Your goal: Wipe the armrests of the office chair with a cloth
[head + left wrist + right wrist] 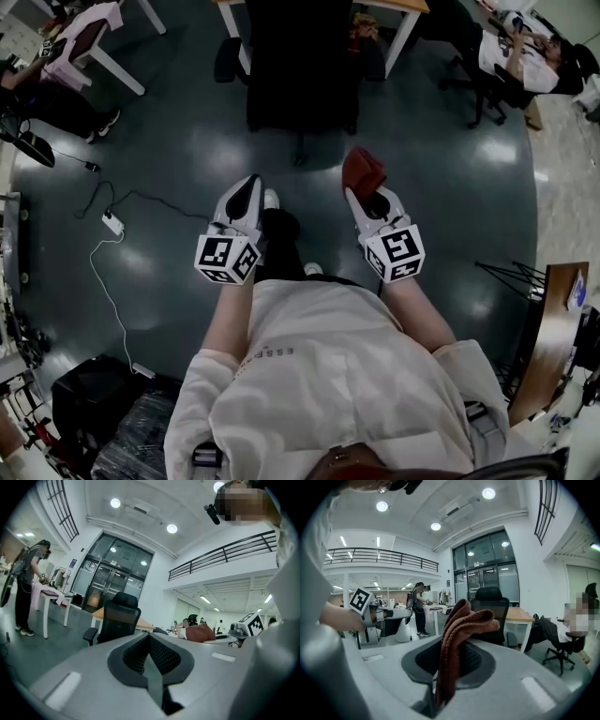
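My right gripper (360, 194) pinches the cloth (363, 171) in its fingers — my left gripper (250, 183) has its fingers pressed together, empty. The office chair (300, 66) stands ahead, apart from both.

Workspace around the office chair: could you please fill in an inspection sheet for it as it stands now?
Surface: dark glossy floor; no table in use.
Job's things: black office chair ahead of the grippers, untouched; reddish-brown cloth folded, held up.
Clutter: dark box on the floor at lower left.
Grippers: left gripper jaws together, nothing between them; right gripper clamped on the cloth.
Cables: white cable with a power strip, and a black cable, on the floor to the left.
Surroundings: wooden desk behind the chair; seated person at upper right.
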Action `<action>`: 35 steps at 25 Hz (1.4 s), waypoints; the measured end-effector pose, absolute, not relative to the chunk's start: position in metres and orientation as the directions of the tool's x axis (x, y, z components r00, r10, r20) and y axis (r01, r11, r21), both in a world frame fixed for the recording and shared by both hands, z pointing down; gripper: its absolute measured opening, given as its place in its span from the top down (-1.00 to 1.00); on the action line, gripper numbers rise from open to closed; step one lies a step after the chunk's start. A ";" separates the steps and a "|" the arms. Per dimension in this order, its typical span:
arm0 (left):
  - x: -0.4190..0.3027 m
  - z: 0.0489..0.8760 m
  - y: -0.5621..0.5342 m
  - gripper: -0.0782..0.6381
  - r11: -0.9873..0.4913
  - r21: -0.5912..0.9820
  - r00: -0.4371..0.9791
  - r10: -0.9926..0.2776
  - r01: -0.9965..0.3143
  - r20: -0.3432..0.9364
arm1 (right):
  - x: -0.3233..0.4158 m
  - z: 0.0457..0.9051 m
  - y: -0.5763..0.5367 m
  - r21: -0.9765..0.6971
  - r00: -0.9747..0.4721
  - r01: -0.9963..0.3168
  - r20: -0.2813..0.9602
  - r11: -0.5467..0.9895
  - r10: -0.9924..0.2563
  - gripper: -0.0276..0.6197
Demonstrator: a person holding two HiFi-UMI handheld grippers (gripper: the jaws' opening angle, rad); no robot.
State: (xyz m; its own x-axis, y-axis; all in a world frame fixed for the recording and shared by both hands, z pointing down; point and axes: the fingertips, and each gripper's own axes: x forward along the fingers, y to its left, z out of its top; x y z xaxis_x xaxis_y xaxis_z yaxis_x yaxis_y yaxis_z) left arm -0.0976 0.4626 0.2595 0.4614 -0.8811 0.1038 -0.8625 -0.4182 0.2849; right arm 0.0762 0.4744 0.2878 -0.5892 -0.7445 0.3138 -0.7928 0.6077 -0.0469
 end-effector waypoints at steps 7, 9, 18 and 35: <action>-0.167 0.280 0.386 0.77 -0.383 0.328 0.438 -0.892 -0.863 0.111 | 0.021 0.296 0.398 -0.034 -0.583 -0.792 0.338 0.610 -0.739 0.76; -0.187 0.285 0.356 0.77 -0.385 0.337 0.443 -0.889 -0.859 0.116 | 0.004 0.299 0.371 -0.010 -0.567 -0.797 0.353 0.603 -0.744 0.76; -0.283 0.307 0.206 0.77 -0.435 0.381 0.523 -0.837 -0.816 0.164 | -0.104 0.314 0.210 0.006 -0.531 -0.805 0.437 0.593 -0.726 0.76; -0.355 0.368 0.033 0.77 -0.422 0.354 0.522 -0.811 -0.835 0.264 | -0.240 0.398 -0.026 0.074 -0.561 -0.689 0.576 0.721 -0.595 0.76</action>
State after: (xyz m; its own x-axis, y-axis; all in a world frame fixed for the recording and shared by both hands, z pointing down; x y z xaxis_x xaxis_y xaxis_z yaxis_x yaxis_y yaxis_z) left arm -0.3545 0.0330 0.3684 0.5220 -0.8112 0.2637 -0.8347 -0.4221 0.3537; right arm -0.2400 -0.0262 0.3984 -0.5610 -0.5950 0.5756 -0.6888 0.7212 0.0742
